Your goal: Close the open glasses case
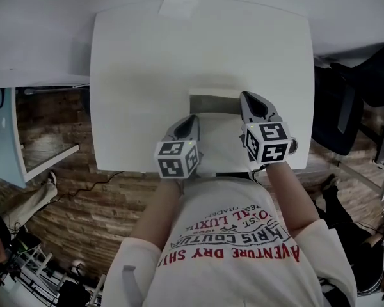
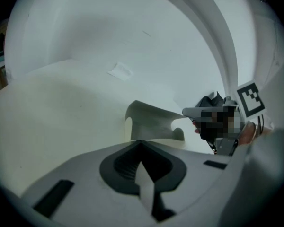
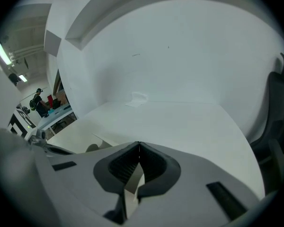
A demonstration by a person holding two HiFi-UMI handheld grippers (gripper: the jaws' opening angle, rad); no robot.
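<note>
The open glasses case (image 1: 215,102) is pale cream and lies near the front edge of the white table (image 1: 141,75), its lid standing up at the far side. My left gripper (image 1: 193,118) is shut and empty just left of the case. My right gripper (image 1: 246,96) is also shut and empty at the case's right end, beside the lid. In the left gripper view the raised lid (image 2: 149,122) stands just past the shut jaws (image 2: 141,142), with the right gripper (image 2: 213,113) beyond it. In the right gripper view a corner of the case (image 3: 92,146) shows left of the shut jaws (image 3: 138,144).
A small white paper patch (image 1: 179,2) lies at the table's far edge, against the white wall. A black chair (image 1: 345,107) stands off the table's right side. Wooden floor (image 1: 70,190) lies below the front and left edges.
</note>
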